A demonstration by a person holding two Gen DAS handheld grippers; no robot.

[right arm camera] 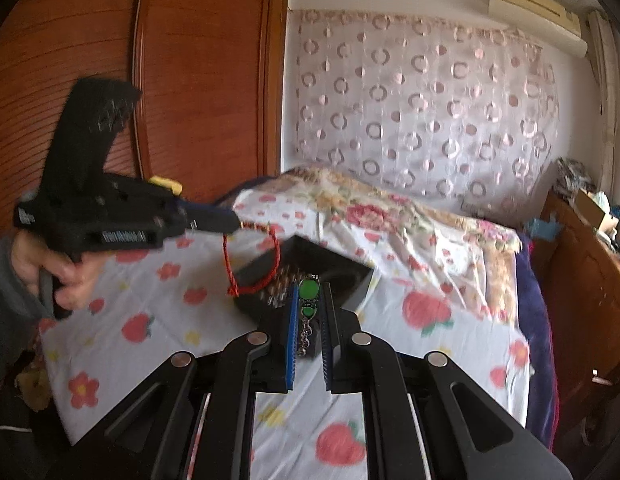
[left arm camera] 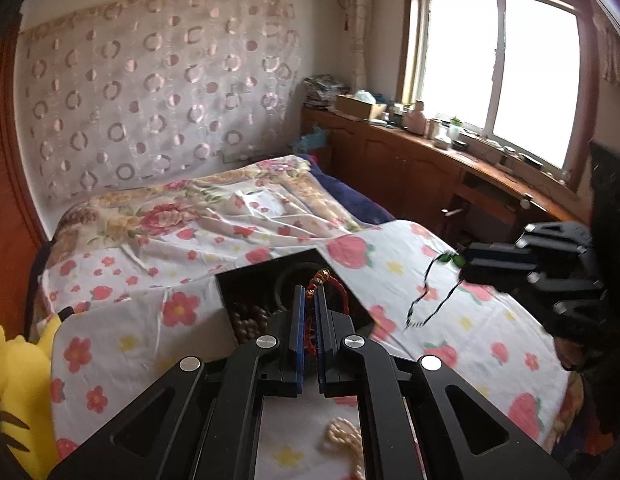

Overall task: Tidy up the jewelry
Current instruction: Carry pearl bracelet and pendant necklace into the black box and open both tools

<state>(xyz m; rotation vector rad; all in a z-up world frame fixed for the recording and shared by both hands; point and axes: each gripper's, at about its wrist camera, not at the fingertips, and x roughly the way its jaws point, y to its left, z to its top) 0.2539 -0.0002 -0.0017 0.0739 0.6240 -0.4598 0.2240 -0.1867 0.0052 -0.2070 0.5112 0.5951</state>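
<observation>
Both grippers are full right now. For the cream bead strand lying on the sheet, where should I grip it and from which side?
Take the cream bead strand from above, pinching across one bead run at its upper, exposed end. It lies flat and limp on the bedsheet, so no side edge offers purchase; its lower part is hidden.

A bed (left arm camera: 213, 216) fills the middle of both views, covered with a white sheet (left arm camera: 470, 344) printed with strawberries and flowers. A black jewelry box (right arm camera: 352, 280) sits open on the sheet at frame centre. A cream beaded piece (left arm camera: 344, 438) lies on the sheet at lower centre of the left view.
</observation>
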